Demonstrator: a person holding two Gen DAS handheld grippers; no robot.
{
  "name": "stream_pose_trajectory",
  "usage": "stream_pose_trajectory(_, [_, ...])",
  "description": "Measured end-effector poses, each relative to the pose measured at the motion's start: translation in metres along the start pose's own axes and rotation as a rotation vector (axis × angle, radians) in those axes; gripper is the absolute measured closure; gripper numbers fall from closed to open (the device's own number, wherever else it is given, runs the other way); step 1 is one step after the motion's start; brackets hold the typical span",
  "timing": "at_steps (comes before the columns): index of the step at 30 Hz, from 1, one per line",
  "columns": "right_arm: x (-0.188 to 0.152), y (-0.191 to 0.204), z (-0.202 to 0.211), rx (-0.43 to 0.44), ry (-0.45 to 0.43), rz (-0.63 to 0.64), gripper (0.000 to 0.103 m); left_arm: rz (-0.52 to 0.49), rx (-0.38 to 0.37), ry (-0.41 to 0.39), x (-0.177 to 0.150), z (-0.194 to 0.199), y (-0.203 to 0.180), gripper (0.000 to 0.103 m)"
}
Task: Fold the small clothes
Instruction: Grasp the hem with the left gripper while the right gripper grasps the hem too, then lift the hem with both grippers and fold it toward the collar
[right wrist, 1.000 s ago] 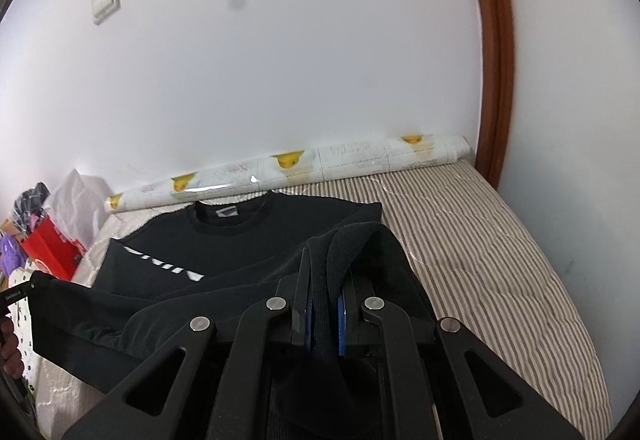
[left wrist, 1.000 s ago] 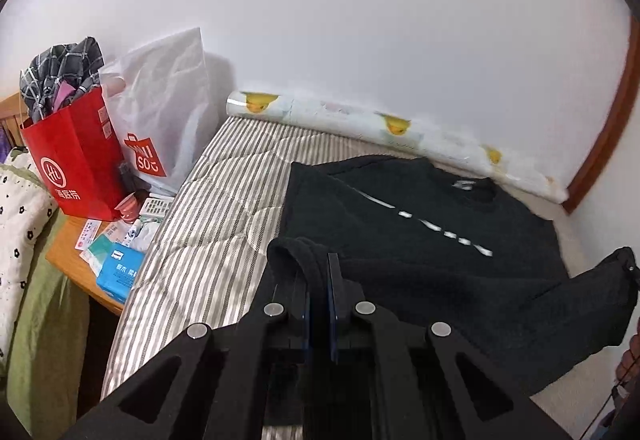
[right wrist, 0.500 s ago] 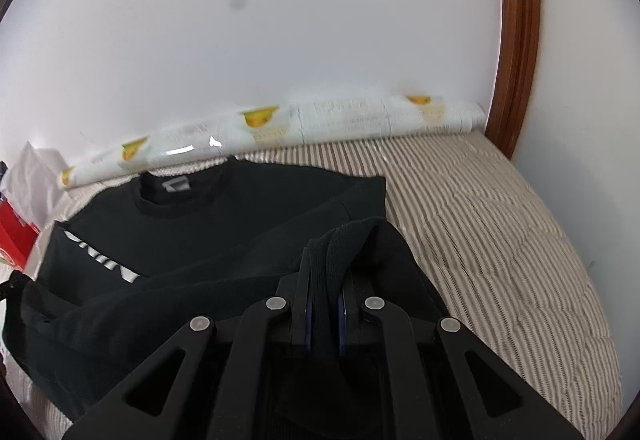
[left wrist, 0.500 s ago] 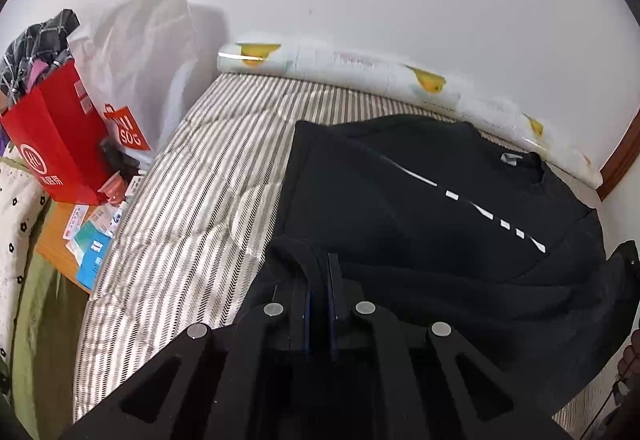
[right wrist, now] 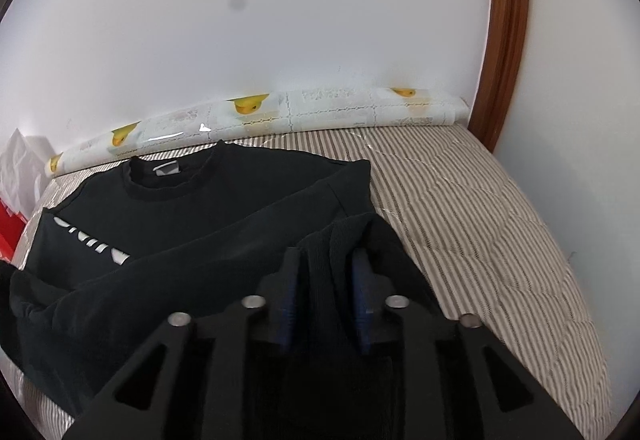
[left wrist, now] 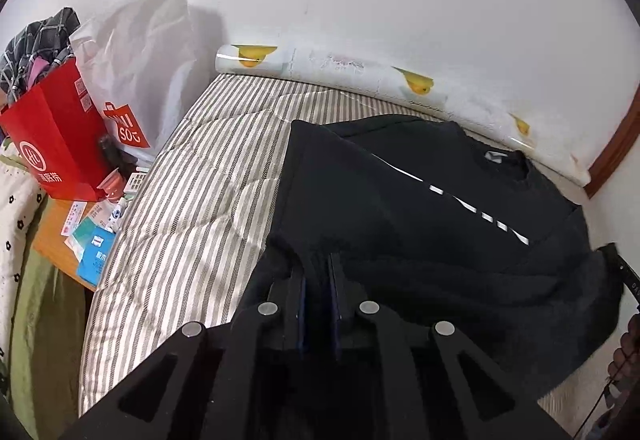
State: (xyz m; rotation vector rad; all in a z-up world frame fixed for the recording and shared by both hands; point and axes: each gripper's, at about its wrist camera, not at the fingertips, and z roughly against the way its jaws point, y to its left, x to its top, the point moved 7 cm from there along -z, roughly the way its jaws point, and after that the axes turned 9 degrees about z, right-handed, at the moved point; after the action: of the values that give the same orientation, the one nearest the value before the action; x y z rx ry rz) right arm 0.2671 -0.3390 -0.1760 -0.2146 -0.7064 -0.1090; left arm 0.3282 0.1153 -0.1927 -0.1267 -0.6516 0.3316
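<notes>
A black sweatshirt (left wrist: pixel 380 192) with white lettering lies flat on the striped bed (left wrist: pixel 200 180), collar toward the wall. Its lower part is folded up over the body. My left gripper (left wrist: pixel 316 260) pinches the left end of that fold; its jaws are just starting to part, with cloth still tight between them. In the right wrist view the sweatshirt (right wrist: pixel 200 208) fills the lower left. My right gripper (right wrist: pixel 324 256) is opening; a ribbed fold of the sweatshirt stands loose between its blue pads (right wrist: pixel 362 280), which do not press on it.
A duck-print roll (left wrist: pixel 360 68) lies along the wall at the head of the bed. Left of the bed stand a red bag (left wrist: pixel 56 132), a white bag (left wrist: pixel 140 52) and a side table (left wrist: pixel 52 232) with small boxes. A wooden door frame (right wrist: pixel 504 32) rises at the right.
Both grippers came down toward the bed with the sweatshirt's hem. The right jaws, shut on the cloth before, now stand apart. The left jaws have widened only slightly.
</notes>
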Motion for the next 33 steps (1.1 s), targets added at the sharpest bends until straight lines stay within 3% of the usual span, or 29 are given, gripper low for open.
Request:
stream_pose_trajectory(5, [-0.008,-0.007,0.041,-0.055,-0.038,0.024,0.061,-0.007,-0.020,-0.019,-0.011,0.026,0.009,0.077])
stream_pose_trajectory(8, [-0.014,-0.014,0.068,-0.077,-0.079,-0.005,0.061,-0.006,-0.061,-0.007,-0.025,0.038,0.014,0.076])
stream_pose_trajectory(12, [-0.027,-0.008,0.088,0.019,-0.081,-0.032,0.061,-0.002,-0.119,0.021,-0.046,0.050,0.014,0.076])
stream_pose_trajectory(15, [-0.038,0.007,0.092,0.054,-0.070,0.005,0.069,-0.030,-0.116,0.023,-0.059,0.056,0.008,0.076])
stream_pose_trajectory(17, [-0.046,0.016,0.093,0.069,-0.064,0.032,0.082,-0.039,-0.114,0.030,-0.067,0.058,0.006,0.076])
stream_pose_trajectory(23, [-0.075,0.048,0.087,0.165,-0.010,0.089,0.092,-0.068,-0.131,0.059,-0.086,0.064,-0.006,0.076])
stream_pose_trajectory(27, [-0.092,0.059,0.073,0.189,0.035,0.108,0.094,-0.101,-0.173,0.097,-0.101,0.058,-0.020,0.076])
stream_pose_trajectory(33, [-0.102,0.057,0.050,0.209,0.080,0.080,0.094,-0.142,-0.145,0.119,-0.107,0.049,-0.022,0.076])
